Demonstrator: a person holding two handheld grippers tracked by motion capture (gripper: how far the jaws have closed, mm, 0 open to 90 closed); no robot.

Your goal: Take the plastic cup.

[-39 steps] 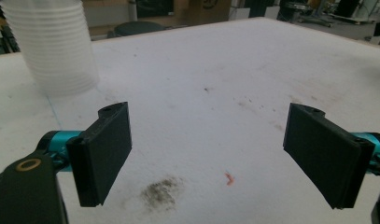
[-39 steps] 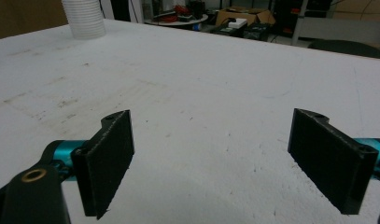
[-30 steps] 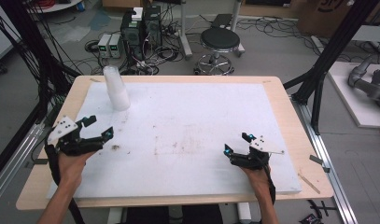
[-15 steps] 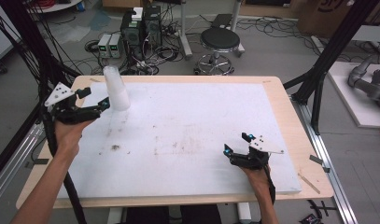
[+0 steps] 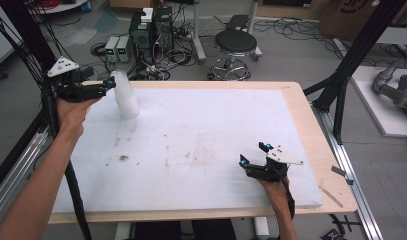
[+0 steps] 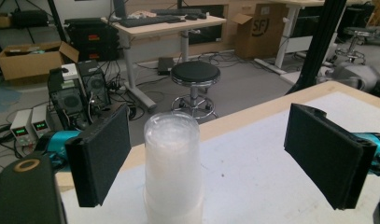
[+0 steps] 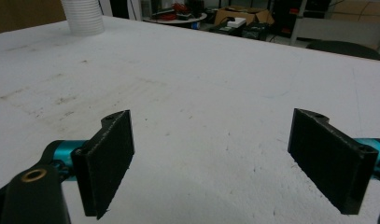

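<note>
Since a second ago the left gripper has climbed from the near left of the bench to its far left corner, where it now hangs level with the top of the stack of white cups; the right gripper has not shifted. At the far left, a hand carries the left gripper above the bench edge, its tips just short of the stack. From the left gripper view the cups stand upright on the white sheet, in the gap between the two black jaws but nearer the left one, and the pads stand apart from the cup wall, so the gripper is open and holds nothing. Across the stained middle of the sheet nothing else lies. Toward the near right, the right gripper rests low over the bench, well apart from the cups, its jaws spread wide on bare white surface in the right gripper view, with the stack far off at the top left.
</note>
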